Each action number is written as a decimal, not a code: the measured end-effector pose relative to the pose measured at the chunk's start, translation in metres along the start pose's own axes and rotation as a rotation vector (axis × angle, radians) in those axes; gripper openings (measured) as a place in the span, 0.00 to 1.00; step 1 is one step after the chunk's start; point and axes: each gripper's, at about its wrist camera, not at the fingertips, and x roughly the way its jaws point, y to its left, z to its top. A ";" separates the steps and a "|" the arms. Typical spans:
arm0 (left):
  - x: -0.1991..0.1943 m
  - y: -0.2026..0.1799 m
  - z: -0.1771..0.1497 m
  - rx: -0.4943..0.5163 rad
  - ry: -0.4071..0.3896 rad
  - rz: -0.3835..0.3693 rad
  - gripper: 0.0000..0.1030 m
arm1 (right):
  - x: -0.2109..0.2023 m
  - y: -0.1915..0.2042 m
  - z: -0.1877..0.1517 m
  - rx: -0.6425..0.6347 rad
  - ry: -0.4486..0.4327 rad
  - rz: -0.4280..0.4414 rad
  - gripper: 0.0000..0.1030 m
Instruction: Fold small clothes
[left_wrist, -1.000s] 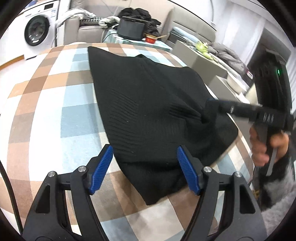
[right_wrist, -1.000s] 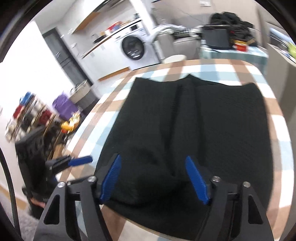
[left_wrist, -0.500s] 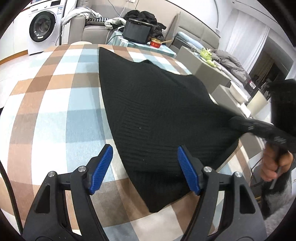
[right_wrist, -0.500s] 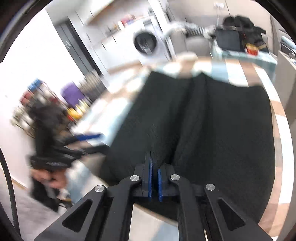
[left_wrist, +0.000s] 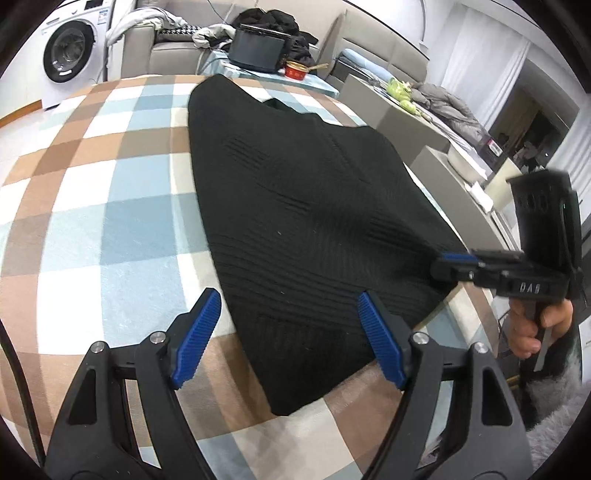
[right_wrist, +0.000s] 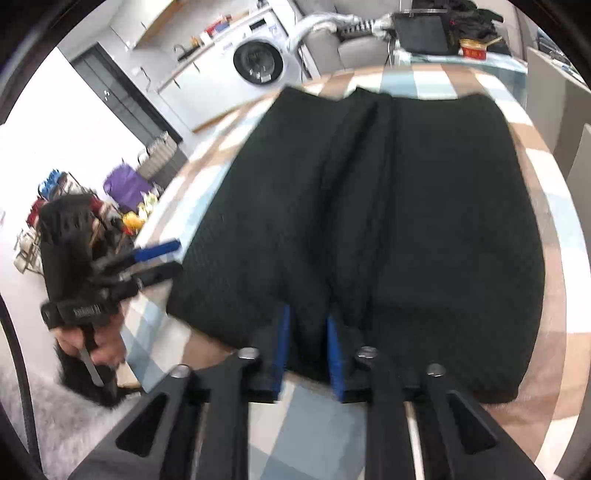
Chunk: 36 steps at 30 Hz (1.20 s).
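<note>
A black knit garment (left_wrist: 295, 203) lies spread flat on the checked tablecloth (left_wrist: 110, 221). My left gripper (left_wrist: 288, 297) hovers open over the garment's near left corner, its blue pads astride the cloth without touching it. In the right wrist view the garment (right_wrist: 406, 203) fills the table, and my right gripper (right_wrist: 307, 314) sits at its near edge. Its jaws are opening, and a raised fold of the cloth still fills the narrow gap between the pads. From the left wrist view the right gripper (left_wrist: 448, 256) meets the garment's right edge, with creases running toward it.
A washing machine (left_wrist: 68, 51) stands at the back left. Behind the table are a sofa with clothes, a black box (left_wrist: 258, 48) and a red bowl (left_wrist: 295, 70). Grey cabinets (left_wrist: 399, 110) line the right side. A person's hand (left_wrist: 532, 328) holds the right gripper's handle.
The right gripper's wide jaws closed at the garment's near edge, then parted a little with a fold between them. It pushed further over the cloth. The left gripper stayed put, open.
</note>
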 end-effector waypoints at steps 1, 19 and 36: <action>0.003 -0.002 -0.001 0.008 0.006 0.011 0.73 | 0.002 -0.001 0.001 0.002 0.001 0.026 0.25; 0.015 0.030 0.010 -0.116 -0.003 0.078 0.73 | 0.018 -0.045 0.046 0.192 -0.102 -0.039 0.44; 0.014 0.039 0.021 -0.132 -0.023 0.085 0.73 | 0.005 -0.024 0.096 -0.015 -0.260 -0.173 0.04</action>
